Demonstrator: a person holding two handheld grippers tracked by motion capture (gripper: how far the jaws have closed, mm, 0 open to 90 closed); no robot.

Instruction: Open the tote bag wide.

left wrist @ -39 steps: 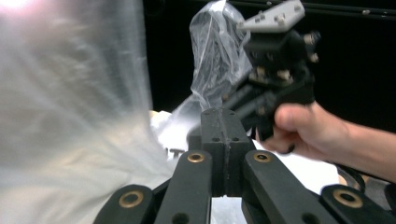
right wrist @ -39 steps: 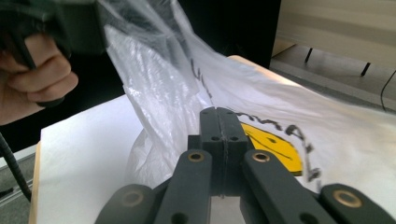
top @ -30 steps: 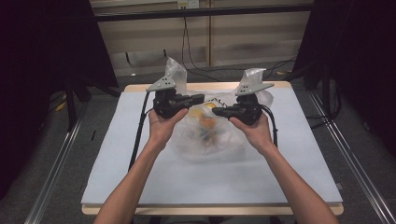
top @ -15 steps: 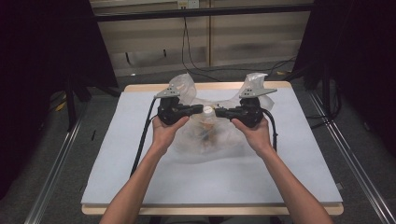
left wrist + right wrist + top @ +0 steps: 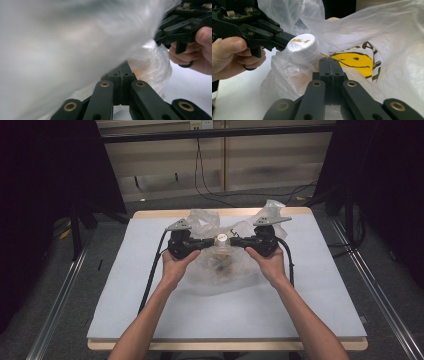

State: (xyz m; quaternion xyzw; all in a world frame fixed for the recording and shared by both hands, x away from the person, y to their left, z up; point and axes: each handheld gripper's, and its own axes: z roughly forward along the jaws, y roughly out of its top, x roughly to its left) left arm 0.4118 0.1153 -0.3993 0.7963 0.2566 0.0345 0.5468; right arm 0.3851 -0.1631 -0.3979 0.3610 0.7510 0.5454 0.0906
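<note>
Plastic film is what both tools hold. At the left, the left hand-held gripper [image 5: 209,241] has its jaws fully closed, pinching the clear plastic bag [image 5: 220,265] at what looks like one side of its mouth; in the left gripper view the film billows right over those shut jaws. Between the two tools sits a small white-capped jar [image 5: 220,239], inside the bag and just under the film. At the right, the right hand-held gripper [image 5: 236,240] is likewise clamped shut on the bag's other side, a yellow smiley print [image 5: 355,62] just beyond its tips.

The two grippers point at each other across the jar, so the bag's mouth runs left to right between them, and neither hand is clearly nearer it. Any pull apart would likely stretch the opening along that line.

The bag lies toward the far edge of the pale blue tabletop [image 5: 150,320], midway between its side edges. Dark curtains flank the room; cables trail on the floor beyond.
</note>
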